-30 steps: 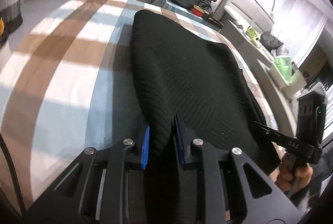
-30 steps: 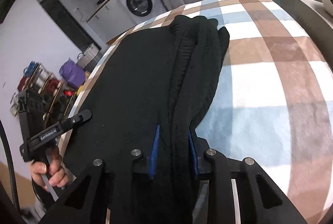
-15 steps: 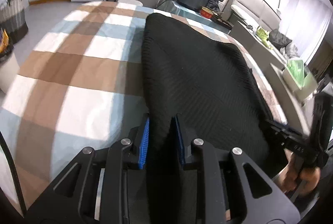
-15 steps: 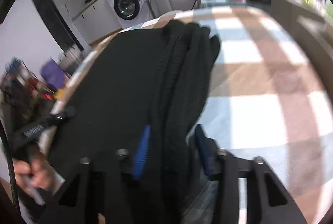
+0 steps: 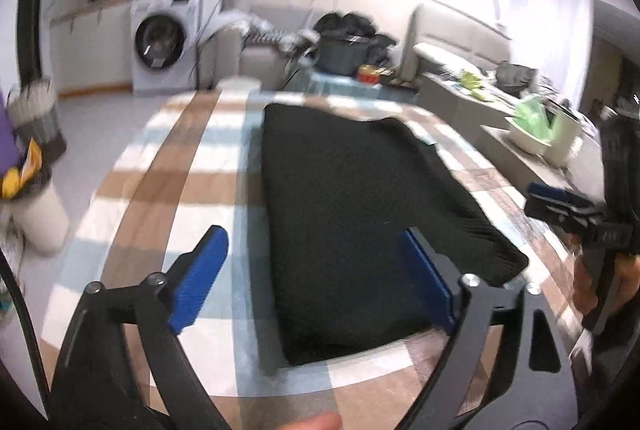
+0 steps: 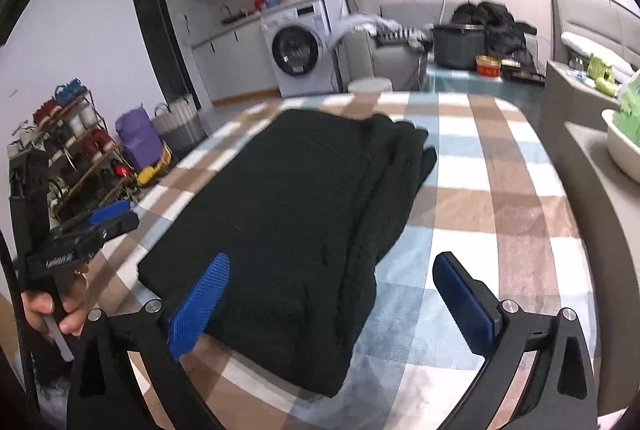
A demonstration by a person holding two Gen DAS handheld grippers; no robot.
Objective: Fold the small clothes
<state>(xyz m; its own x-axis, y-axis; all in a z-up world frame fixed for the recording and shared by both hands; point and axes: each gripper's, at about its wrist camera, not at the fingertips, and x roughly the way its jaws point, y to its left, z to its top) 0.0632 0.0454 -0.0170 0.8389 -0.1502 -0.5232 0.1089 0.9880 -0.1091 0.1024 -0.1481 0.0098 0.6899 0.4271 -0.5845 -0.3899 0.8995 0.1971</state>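
Observation:
A black knitted garment (image 5: 352, 214) lies folded flat on the checked tablecloth (image 5: 172, 166); in the right wrist view the garment (image 6: 288, 214) shows bunched layers along its right edge. My left gripper (image 5: 320, 270) is open and empty, raised above the garment's near edge. My right gripper (image 6: 332, 290) is open and empty, raised above the garment's near right corner. Each gripper shows in the other's view, the right one (image 5: 560, 202) and the left one (image 6: 100, 218), held off the table's sides.
The checked tablecloth (image 6: 500, 190) covers a table. A grey counter with a white basin (image 6: 624, 146) stands to the right. A shoe rack (image 6: 68, 158), purple bag and baskets are on the left floor. A washing machine (image 6: 300, 50) and sofa stand behind.
Both grippers have opened and let go of the garment's near edge, then lifted and drawn back. The garment now lies flat on the table.

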